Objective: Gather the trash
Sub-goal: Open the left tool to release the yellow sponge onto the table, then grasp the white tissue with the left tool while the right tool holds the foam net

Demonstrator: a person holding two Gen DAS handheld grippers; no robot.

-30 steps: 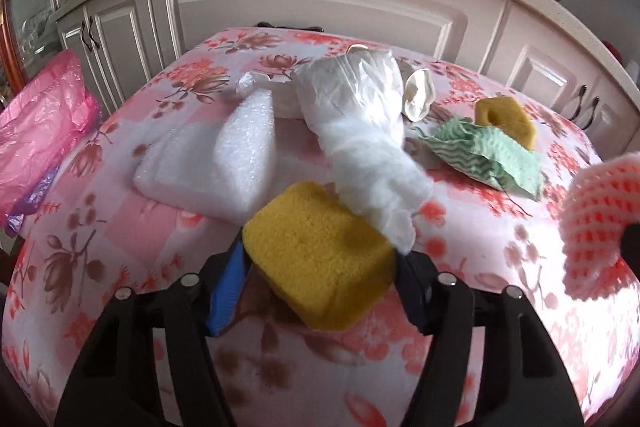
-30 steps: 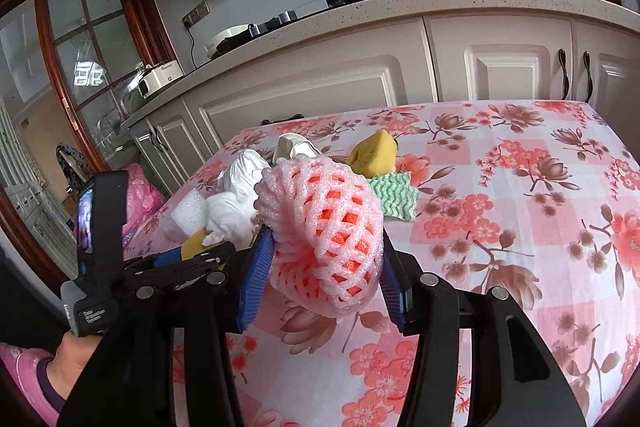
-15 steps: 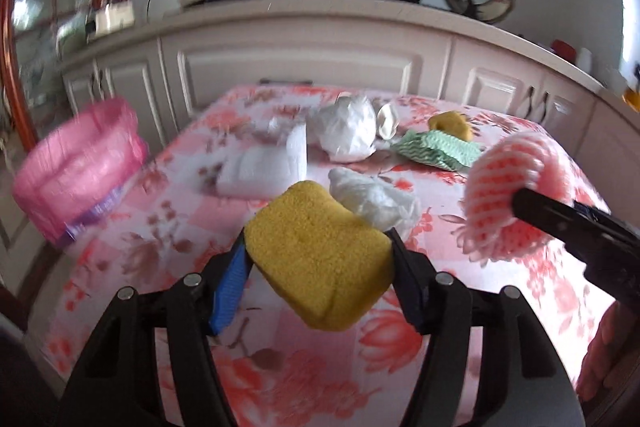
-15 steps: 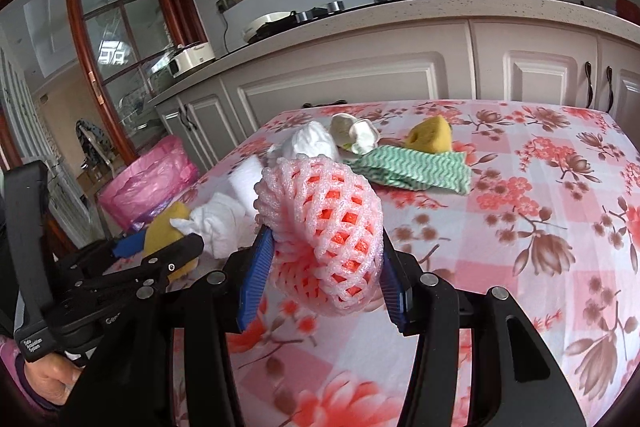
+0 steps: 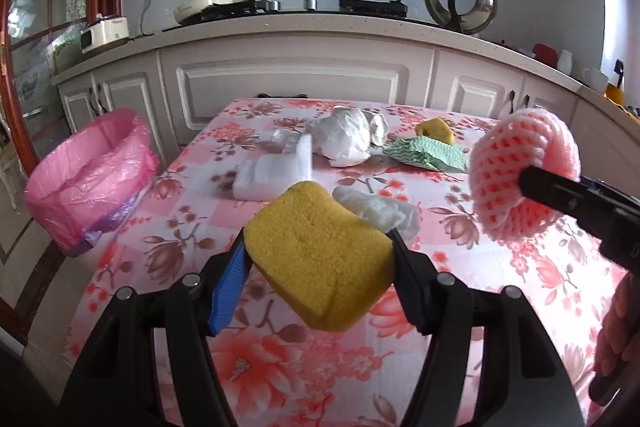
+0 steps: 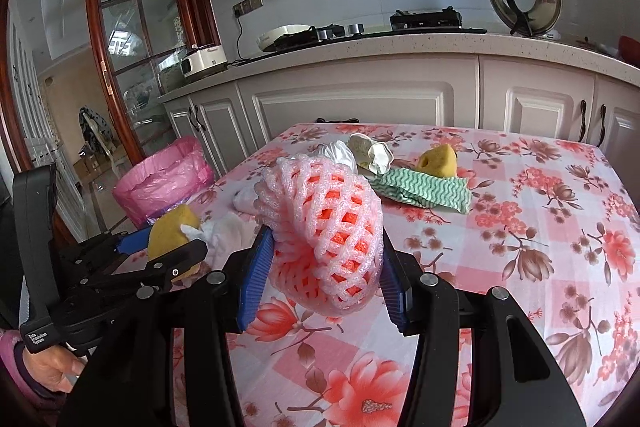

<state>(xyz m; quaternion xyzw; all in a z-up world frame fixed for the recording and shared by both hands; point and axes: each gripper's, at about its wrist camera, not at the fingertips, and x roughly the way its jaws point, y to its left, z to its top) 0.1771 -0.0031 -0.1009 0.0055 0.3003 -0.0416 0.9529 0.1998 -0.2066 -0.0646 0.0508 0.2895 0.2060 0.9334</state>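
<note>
My left gripper (image 5: 318,269) is shut on a yellow sponge (image 5: 320,259) and holds it above the flowered table (image 5: 360,367). My right gripper (image 6: 326,267) is shut on a pink foam fruit net (image 6: 328,227), also held above the table; the net shows at the right of the left wrist view (image 5: 520,171). A bin lined with a pink bag (image 5: 86,179) stands on the floor left of the table. On the table lie white foam sheets (image 5: 276,171), crumpled white plastic (image 5: 344,139), a white wad (image 5: 380,207), a green wavy cloth (image 5: 428,153) and a second yellow sponge (image 5: 436,131).
White kitchen cabinets (image 5: 288,83) with a stone counter run behind the table. A glass door with a wooden frame (image 6: 120,67) stands at the left. The pink bin also shows in the right wrist view (image 6: 164,183).
Both grippers have lifted and pulled back from the pile with the sponge and the net still held. The pink bin has come fully into view at the left.
</note>
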